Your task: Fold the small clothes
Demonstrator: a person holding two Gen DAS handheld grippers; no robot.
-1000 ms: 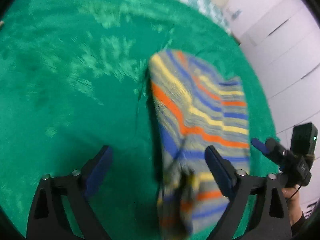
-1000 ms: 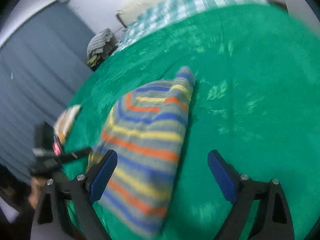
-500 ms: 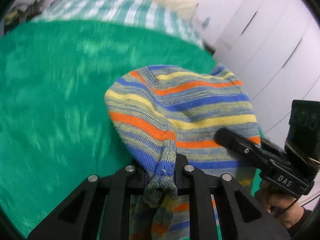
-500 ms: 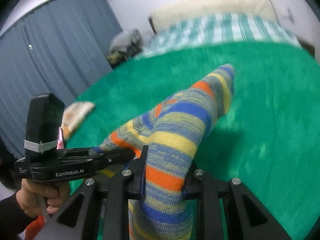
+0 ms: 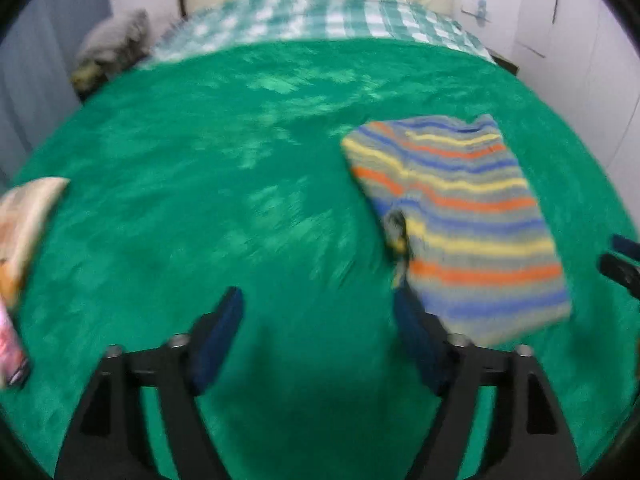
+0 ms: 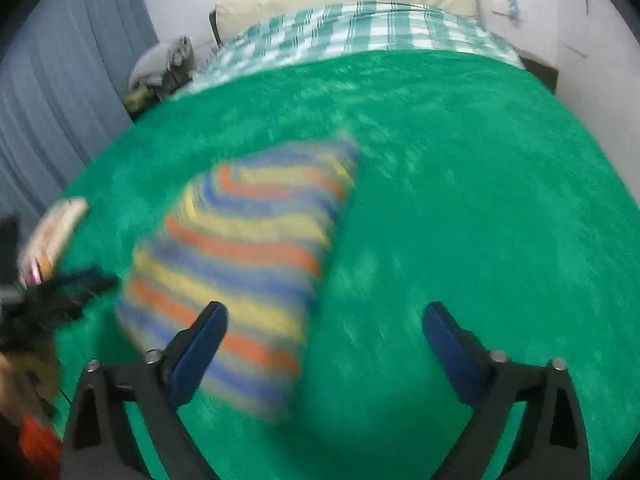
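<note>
My left hand-held gripper (image 5: pixel 316 336) and right hand-held gripper (image 6: pixel 324 344) gape wide, empty. The striped knit garment (image 5: pixel 460 224) lies folded on the bed's green blanket (image 5: pixel 240 184), its edges blurred; checked bedding (image 5: pixel 320 20) lies beyond.

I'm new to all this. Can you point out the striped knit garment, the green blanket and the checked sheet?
striped knit garment (image 5: pixel 460 216): left wrist view, middle of its stripes.
green blanket (image 5: pixel 200 168): left wrist view, bare patch.
checked sheet (image 6: pixel 360 28): right wrist view, its middle.
</note>
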